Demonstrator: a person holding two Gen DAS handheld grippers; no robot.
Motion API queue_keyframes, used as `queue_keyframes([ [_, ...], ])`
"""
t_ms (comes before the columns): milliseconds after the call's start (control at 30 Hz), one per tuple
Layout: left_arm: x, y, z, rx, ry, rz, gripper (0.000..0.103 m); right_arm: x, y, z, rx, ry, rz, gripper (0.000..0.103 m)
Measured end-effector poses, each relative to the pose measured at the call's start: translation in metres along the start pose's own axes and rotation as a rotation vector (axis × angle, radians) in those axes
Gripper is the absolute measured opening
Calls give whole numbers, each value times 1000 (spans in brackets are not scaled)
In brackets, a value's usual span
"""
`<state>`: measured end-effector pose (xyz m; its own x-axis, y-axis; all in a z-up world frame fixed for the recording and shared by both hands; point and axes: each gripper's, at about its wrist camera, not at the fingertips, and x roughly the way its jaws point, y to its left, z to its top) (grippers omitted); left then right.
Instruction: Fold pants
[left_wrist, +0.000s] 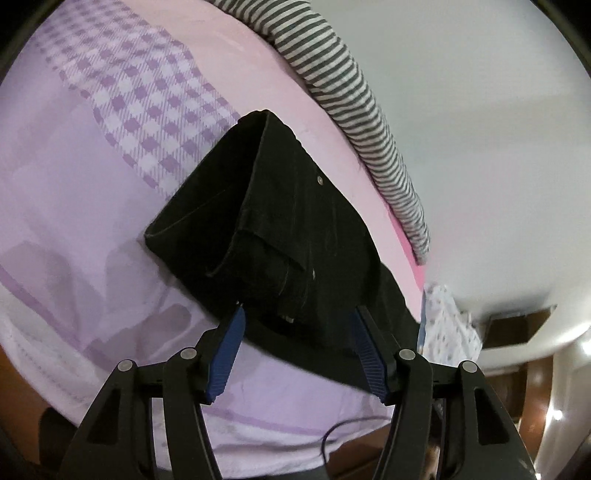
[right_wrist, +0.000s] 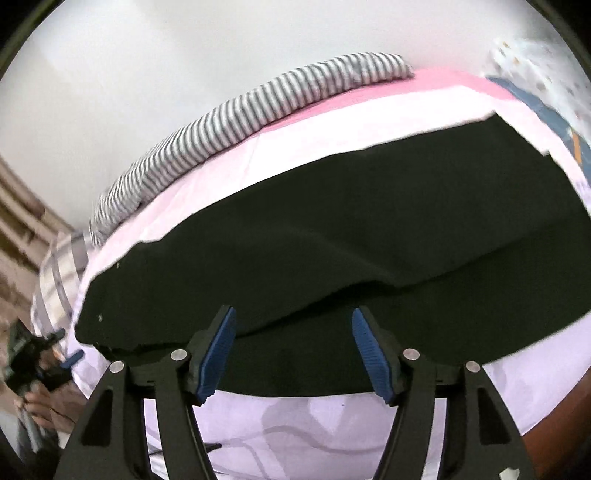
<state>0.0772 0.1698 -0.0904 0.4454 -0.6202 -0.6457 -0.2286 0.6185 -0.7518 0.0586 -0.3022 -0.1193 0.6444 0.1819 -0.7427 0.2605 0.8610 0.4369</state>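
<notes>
The pants (left_wrist: 295, 206) lie on the bed (left_wrist: 74, 206), striped cloth (left_wrist: 354, 110) behind.

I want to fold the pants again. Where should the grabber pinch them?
Probably the near edge of the pants, coming from the front. The top layer lifts slightly off the one below there, right ahead of the open right gripper, so a finger could slip under.

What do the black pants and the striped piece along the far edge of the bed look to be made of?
Black pants: look like a heavy woven cotton, possibly denim, matte; stitched seams and small metal rivets show, and the folds hold thick, stiff edges. Striped piece: appears a soft knit or jersey in fine grey and white stripes, matte, draped in rounded folds; its exact fibre cannot be told.
</notes>
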Motion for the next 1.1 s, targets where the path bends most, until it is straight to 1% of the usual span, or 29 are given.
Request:
queue_keyframes([
  [67, 4, -1, 5, -11, -5, 11, 61, 0, -6, 0, 30, -5, 3, 62],
  [133, 11, 0, 9, -46, 3, 18, 61, 1, -12, 1, 54, -7, -15, 62],
  [267, 18, 7, 13, -86, -12, 25, 61, 6, -25, 0, 98, 8, -84, 62],
  [400, 23, 9, 13, -105, -49, 38, 59, 8, -41, -1, 171, 19, -90, 62],
  [433, 23, 10, 13, -102, -57, 43, 55, 9, -46, -1, 196, 18, -86, 62],
  [467, 23, 9, 13, -93, -68, 57, 45, 9, -50, -1, 220, 17, -84, 62],
  [500, 23, 7, 14, -78, -82, 75, 39, 9, -55, -2, 240, 15, -84, 62],
  [533, 22, 4, 15, -51, -95, 90, 30, 9, -59, -2, 262, 13, -77, 62],
  [567, 22, 3, 17, -33, -102, 98, 23, 9, -63, -2, 280, 13, -66, 62],
  [600, 21, 2, 19, -19, -109, 102, 21, 11, -69, -3, 324, 15, -35, 62],
  [667, 20, 2, 22, -12, -122, 102, 16, 15, -77, -2, 372, 21, -10, 60],
  [733, 17, 0, 25, -4, -127, 95, 15, 17, -82, 0, 397, 20, 2, 58],
  [867, 14, -5, 28, 1, -123, 75, 15, 20, -86, 4, 450, 6, 35, 58],
  [967, 9, -9, 31, -18, -117, 49, 15, 27, -82, 3, 493, 18, 93, 58],
  [1000, 8, -12, 32, -13, -117, 42, 15, 29, -79, 3, 497, 23, 104, 59],
  [1100, 6, -20, 36, 1, -117, 29, 15, 33, -68, 4, 460, 30, 99, 58],
])
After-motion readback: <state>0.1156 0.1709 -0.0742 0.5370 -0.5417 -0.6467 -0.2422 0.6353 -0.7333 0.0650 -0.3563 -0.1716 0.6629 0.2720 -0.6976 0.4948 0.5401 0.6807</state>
